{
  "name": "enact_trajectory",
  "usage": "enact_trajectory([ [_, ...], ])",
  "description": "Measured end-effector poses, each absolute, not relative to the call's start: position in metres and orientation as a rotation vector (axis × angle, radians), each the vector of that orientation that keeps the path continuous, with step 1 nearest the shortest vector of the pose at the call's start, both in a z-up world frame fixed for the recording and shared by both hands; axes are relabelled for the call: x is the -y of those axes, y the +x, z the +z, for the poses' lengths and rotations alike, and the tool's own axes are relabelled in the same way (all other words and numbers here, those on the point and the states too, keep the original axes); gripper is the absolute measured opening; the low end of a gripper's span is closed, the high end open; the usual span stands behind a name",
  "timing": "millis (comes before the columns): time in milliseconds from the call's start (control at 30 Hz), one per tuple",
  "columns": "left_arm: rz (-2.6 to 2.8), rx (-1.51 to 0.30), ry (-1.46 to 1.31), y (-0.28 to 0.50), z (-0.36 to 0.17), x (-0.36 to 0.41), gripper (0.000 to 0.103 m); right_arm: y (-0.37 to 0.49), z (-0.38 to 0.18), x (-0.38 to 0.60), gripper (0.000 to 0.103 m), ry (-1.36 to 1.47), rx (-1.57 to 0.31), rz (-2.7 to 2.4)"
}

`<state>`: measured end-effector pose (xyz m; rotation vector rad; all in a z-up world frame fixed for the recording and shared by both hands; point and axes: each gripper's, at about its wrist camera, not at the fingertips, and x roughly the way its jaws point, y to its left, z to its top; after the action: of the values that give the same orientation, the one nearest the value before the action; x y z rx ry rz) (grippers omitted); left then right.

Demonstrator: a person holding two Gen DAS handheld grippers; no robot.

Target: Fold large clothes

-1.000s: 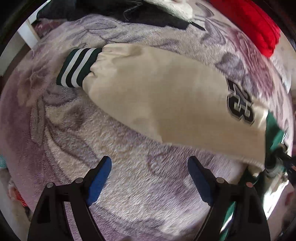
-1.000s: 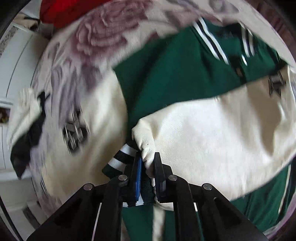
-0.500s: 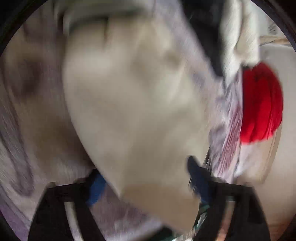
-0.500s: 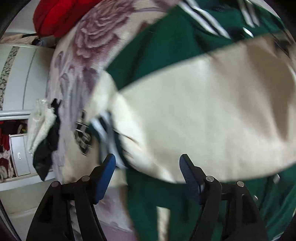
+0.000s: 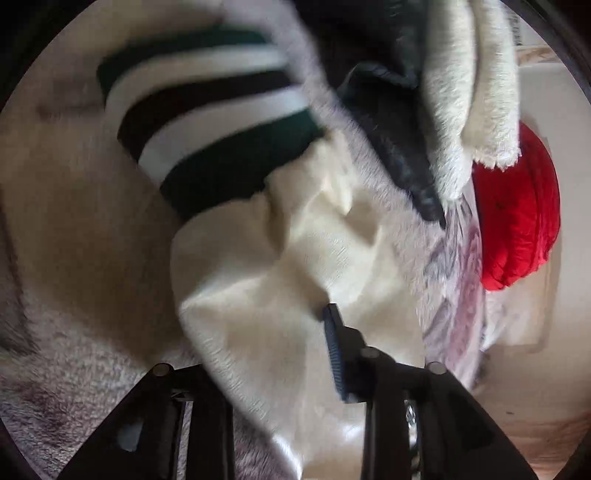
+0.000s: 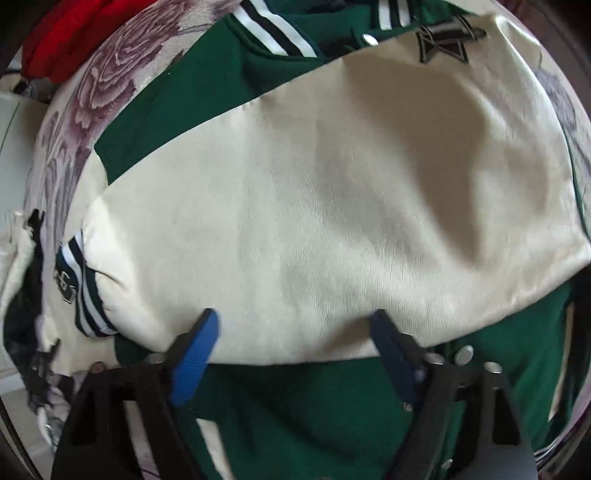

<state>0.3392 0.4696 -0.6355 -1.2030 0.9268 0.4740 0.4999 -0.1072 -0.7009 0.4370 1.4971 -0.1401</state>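
A green varsity jacket (image 6: 303, 413) with cream sleeves lies on a floral blanket (image 6: 99, 85). In the right wrist view one cream sleeve (image 6: 314, 229) is folded across the green body, its striped cuff (image 6: 86, 295) at the left. My right gripper (image 6: 295, 350) is open and empty above the sleeve's lower edge. In the left wrist view my left gripper (image 5: 269, 354) is shut on the other cream sleeve (image 5: 295, 266), just below its green, white and black striped cuff (image 5: 214, 129). Cloth covers the left finger; the blue pad (image 5: 334, 350) of the right finger shows.
A red garment (image 5: 517, 214) lies at the blanket's far edge; it also shows in the right wrist view (image 6: 74, 33). A black and cream fleece garment (image 5: 443, 92) lies beside the held cuff. The blanket's edge (image 5: 461, 295) drops off to the right.
My right gripper let go of the first sleeve's cuff and opened; that sleeve now lies across the jacket. My left gripper swung onto the other sleeve and closed on it near the cuff.
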Motion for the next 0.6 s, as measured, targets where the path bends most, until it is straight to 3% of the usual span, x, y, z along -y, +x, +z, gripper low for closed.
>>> enact_trajectory([
  [33, 0.501, -0.92, -1.117, 0.345, -0.623, -0.464, 0.006, 0.5, -0.7, 0.107, 0.092, 0.432, -1.494, -0.134],
  [100, 0.519, -0.899, -0.959, 0.357, -0.594, -0.449, 0.004, 0.5, -0.698, 0.106, 0.092, 0.418, -1.492, -0.125],
  [267, 0.515, -0.793, -0.652, 0.373, -0.505, -0.399, 0.002, 0.496, -0.685, 0.098, 0.092, 0.288, -1.476, -0.171],
  [400, 0.418, -0.721, -0.435, 0.39, -0.432, -0.335, 0.0, 0.501, -0.681, 0.081, 0.095, 0.021, -1.462, -0.222],
  [600, 0.173, -0.713, -0.246, 0.42, -0.365, -0.203, 0.0, 0.49, -0.66, 0.115, 0.095, 0.138, -1.425, -0.202],
])
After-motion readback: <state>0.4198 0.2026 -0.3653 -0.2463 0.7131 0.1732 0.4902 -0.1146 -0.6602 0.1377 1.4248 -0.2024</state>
